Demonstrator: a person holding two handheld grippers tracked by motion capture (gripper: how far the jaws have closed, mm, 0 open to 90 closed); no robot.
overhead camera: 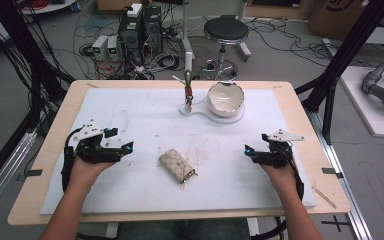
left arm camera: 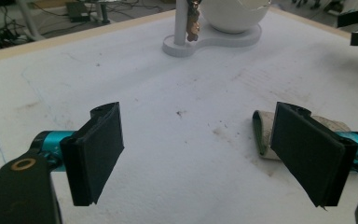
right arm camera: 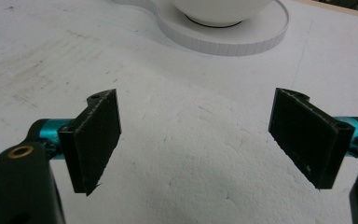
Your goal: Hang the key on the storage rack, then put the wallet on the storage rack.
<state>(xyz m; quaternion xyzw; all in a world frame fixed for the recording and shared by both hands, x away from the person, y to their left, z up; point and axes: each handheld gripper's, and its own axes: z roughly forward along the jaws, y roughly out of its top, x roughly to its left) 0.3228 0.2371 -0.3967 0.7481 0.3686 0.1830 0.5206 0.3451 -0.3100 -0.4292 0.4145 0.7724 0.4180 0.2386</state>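
Note:
A beige quilted key pouch (overhead camera: 176, 164) lies in the middle of the white mat (overhead camera: 130, 115), a metal ring at its near end. My left gripper (overhead camera: 125, 148) hovers to the left of it, open and empty; in the left gripper view (left arm camera: 200, 154) the pouch (left arm camera: 262, 133) peeks out behind the right-hand jaw. My right gripper (overhead camera: 250, 152) stands apart to the pouch's right, also open (right arm camera: 200, 140) with only bare mat between its pads. At the back, a white bowl (overhead camera: 225, 98) rests on a white stand (overhead camera: 200, 112) whose post (overhead camera: 188, 85) carries a small brownish hanging piece.
The mat covers most of a wooden table (overhead camera: 55, 135). Beyond the far edge, a round stool (overhead camera: 225, 31), computer boxes (overhead camera: 140, 30) and loose cables sit on the floor. Black frame posts (overhead camera: 340, 55) rise at both sides of the table.

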